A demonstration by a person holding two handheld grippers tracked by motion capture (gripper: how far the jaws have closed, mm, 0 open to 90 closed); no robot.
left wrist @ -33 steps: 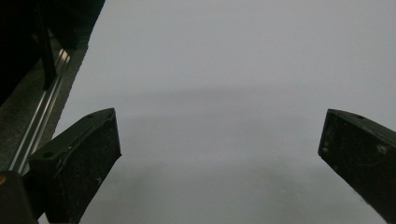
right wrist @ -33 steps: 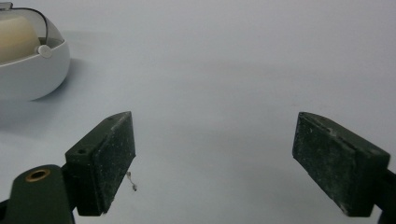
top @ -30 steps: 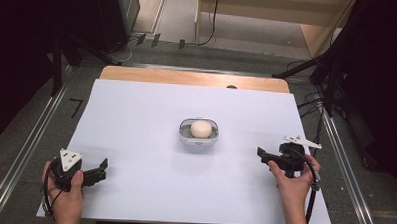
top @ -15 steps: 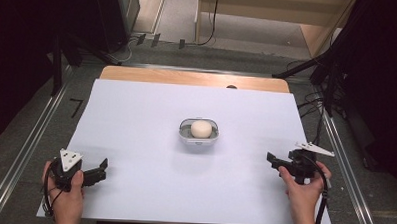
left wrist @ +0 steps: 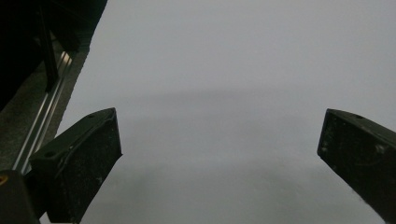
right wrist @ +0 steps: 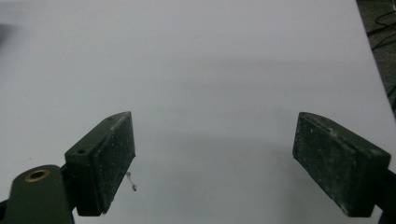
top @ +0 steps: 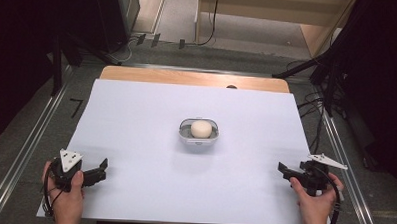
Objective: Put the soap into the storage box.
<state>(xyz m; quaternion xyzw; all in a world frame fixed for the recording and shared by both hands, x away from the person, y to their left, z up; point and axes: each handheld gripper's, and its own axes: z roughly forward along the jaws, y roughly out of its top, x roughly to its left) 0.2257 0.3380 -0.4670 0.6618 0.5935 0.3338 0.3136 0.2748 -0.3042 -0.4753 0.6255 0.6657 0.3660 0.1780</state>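
White ball [top: 200, 128] sits in a small grey bowl [top: 185, 135] at the centre of the white table sheet [top: 136, 120]. The bowl holds the ball alone.

Left gripper [top: 100, 169] rests at the near left corner of the sheet, held in the left hand [top: 66, 190]; right gripper [top: 284, 171] at the near right edge, in the right hand [top: 313, 193]. The ball lies well apart from both, farther up the table and between them. Neither gripper touches the bowl.

Left gripper view: jaws stand wide apart, bare sheet between them, with a metal rail [left wrist: 44, 119] and dark floor at the upper left. Right gripper view: jaws apart, nothing between the pads, bare sheet ahead; a short thread [right wrist: 131, 182] hangs off one pad.

The high view adds the wooden table edge [top: 187, 77] beyond the sheet and the cables [top: 319, 103] on the floor to the right.
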